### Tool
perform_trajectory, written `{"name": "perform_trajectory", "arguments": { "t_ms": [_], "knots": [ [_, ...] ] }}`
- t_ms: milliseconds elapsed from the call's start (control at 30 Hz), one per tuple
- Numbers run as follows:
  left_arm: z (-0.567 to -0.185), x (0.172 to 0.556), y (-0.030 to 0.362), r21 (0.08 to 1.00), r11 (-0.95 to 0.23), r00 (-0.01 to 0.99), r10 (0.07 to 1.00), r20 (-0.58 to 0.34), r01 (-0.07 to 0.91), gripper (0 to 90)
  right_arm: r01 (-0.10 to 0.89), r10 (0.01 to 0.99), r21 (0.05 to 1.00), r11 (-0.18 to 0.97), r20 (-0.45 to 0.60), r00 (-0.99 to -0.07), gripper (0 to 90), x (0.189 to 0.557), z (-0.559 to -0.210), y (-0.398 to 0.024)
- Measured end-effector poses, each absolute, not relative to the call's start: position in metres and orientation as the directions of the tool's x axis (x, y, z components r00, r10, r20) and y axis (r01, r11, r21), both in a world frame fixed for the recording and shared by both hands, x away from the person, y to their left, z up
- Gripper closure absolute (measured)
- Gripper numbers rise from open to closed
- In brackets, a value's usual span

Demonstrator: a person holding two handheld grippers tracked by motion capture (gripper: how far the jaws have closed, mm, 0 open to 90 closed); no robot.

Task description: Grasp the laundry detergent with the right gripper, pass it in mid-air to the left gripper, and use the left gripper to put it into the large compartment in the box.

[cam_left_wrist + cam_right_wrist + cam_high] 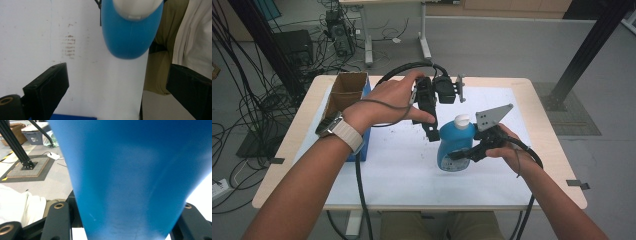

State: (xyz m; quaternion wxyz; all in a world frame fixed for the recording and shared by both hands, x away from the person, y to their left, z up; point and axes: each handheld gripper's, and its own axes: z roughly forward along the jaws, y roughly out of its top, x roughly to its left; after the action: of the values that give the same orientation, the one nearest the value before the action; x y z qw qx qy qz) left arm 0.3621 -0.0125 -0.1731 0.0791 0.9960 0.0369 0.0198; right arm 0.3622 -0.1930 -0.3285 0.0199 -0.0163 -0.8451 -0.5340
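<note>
Item, centre right of the high view: my right gripper (pixel 462 154) pinches a blue bottle (pixel 455 145) by its body, jaws pressed on both flanks; in the right gripper view the bottle (pixel 135 177) sits wedged between the two black jaws. The bottle stands upright with a white cap (pixel 461 120), its base over the white sheet (pixel 412 170); I cannot tell whether it touches. Item, centre of the high view: my left gripper (pixel 431 132) just left of the bottle's shoulder, jaws pointing down. In the left gripper view its jaws stand spread wide with nothing between them, the bottle (pixel 130 37) and cap (pixel 136 8) at top centre, apart from both jaws. Item, left of the frame: an open cardboard box (pixel 346 92) on a blue block (pixel 364 135), close behind my left wrist. Item: table (pixel 287 150), wood margin showing around the sheet. Open room: bare sheet in the lower centre and to the upper right of the bottle. The near edge lies below my right hand (pixel 512 150); the right edge lies well apart from the bottle.
</note>
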Motion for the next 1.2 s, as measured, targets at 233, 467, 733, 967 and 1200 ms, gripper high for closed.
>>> {"name": "perform_trajectory", "arguments": {
  "t_ms": [233, 467, 733, 967, 1200],
  "knots": [
    [-0.169, 0.363, -0.018, 0.170, -0.983, 0.997, 0.072, 0.028, 0.067, 5.0, 0.040, -0.003, 0.900, 0.435, 0.046, -0.999, 43.1, 0.366, -0.322, -0.184],
    [-0.167, 0.365, -0.020, 0.172, -0.982, 0.997, 0.081, 0.019, 0.076, 4.9, 0.043, -0.005, 0.896, 0.443, 0.051, -0.999, 43.1, 0.370, -0.321, -0.178],
    [-0.168, 0.366, -0.025, 0.168, -0.983, 0.997, 0.078, 0.014, 0.074, 5.1, 0.037, -0.015, 0.899, 0.436, 0.049, -0.999, 43.3, 0.373, -0.316, -0.173],
    [-0.167, 0.367, -0.023, 0.167, -0.982, 0.996, 0.089, 0.014, 0.086, 5.2, 0.041, -0.019, 0.896, 0.442, 0.055, -0.998, 43.3, 0.374, -0.315, -0.170],
    [-0.169, 0.368, -0.026, 0.161, -0.983, 0.996, 0.088, 0.010, 0.085, 5.1, 0.033, -0.024, 0.896, 0.444, 0.049, -0.999, 43.3, 0.375, -0.313, -0.166]
  ]
}}
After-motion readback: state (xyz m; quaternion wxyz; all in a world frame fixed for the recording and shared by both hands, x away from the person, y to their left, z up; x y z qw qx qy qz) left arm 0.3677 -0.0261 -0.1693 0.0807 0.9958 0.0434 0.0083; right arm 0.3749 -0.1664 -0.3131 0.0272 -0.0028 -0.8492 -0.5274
